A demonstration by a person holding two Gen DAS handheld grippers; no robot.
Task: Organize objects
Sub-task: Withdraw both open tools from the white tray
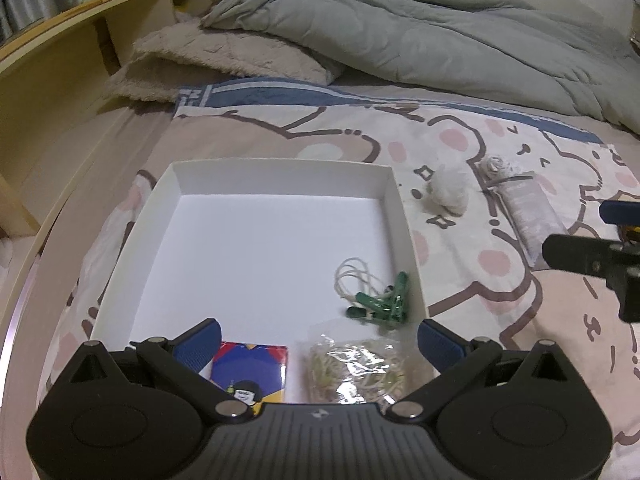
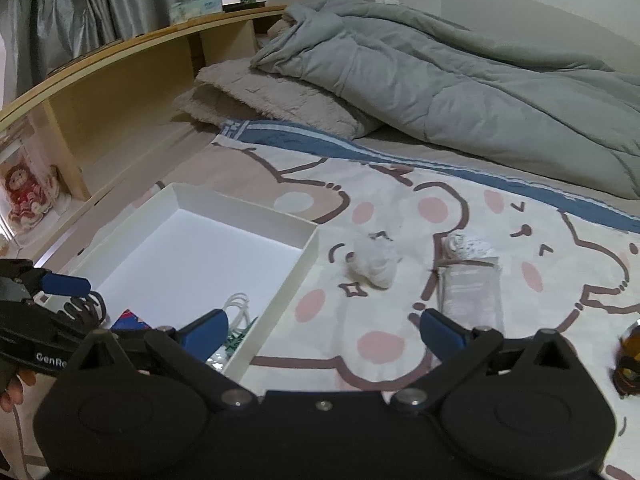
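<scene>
A white shallow box [image 1: 396,200] [image 2: 280,292] lies on the bed. Inside it are green clips [image 1: 384,304] with a white string [image 1: 356,276], a blue card pack [image 1: 252,372] and a clear bag of rubber bands [image 1: 356,372]. My left gripper [image 1: 318,340] is open and empty over the box's near edge. On the blanket right of the box lie a white fluffy ball [image 1: 448,196] [image 2: 376,264], a white wrapped bundle [image 1: 498,168] [image 2: 468,246] and a clear flat packet [image 1: 532,216] [image 2: 470,292]. My right gripper [image 2: 322,332] is open and empty, short of these.
A cartoon bear blanket [image 2: 420,216] covers the bed. A grey duvet [image 2: 460,80] and beige pillow [image 2: 272,100] lie at the back. A wooden headboard shelf [image 2: 120,92] runs along the left. A brown bottle [image 2: 630,356] stands at the right edge.
</scene>
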